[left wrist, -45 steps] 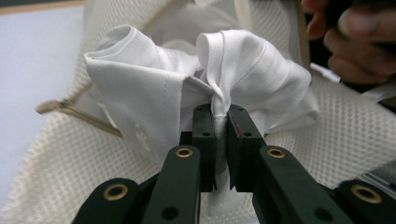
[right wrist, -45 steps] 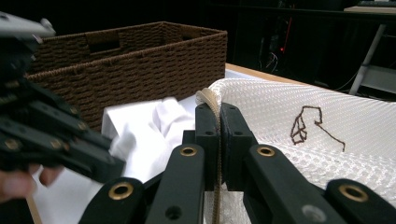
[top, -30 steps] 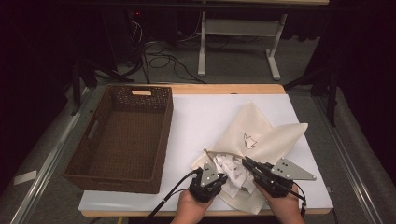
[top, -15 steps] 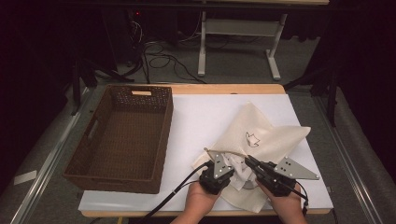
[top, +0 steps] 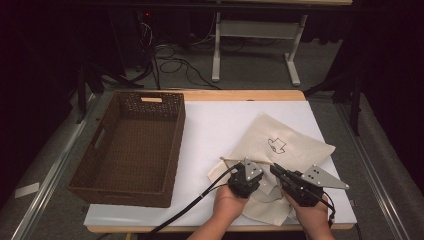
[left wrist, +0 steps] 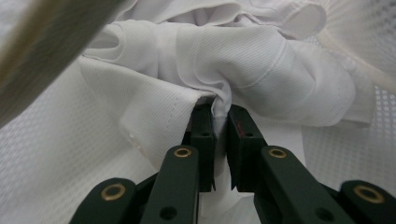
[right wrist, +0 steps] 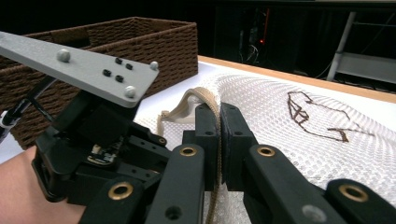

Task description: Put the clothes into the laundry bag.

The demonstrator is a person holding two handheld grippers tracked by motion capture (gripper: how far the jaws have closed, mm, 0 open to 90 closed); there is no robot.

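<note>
A cream mesh bag [top: 280, 145] with a dark line drawing lies on the white table [top: 220, 125], right of centre. My right gripper [top: 275, 169] is shut on the bag's beige rim [right wrist: 205, 95], holding the mouth up. In the left gripper view my left gripper [left wrist: 219, 109] is shut on a fold of white cloth [left wrist: 261, 74], with mesh all around it and the beige rim passing at the upper left. From above, my left gripper [top: 250, 175] sits at the bag's mouth, just left of the right one, its fingertips hidden by cloth.
A dark brown wicker basket [top: 130, 145] stands on the left part of the table, its near corner close to the left hand. The table's front edge runs just under both hands. Cables and a desk frame lie on the floor beyond.
My left gripper has moved right and away from me, carrying the white cloth into the bag's mouth. Less white cloth lies outside. The bag has shifted slightly right; the right gripper barely moved.
</note>
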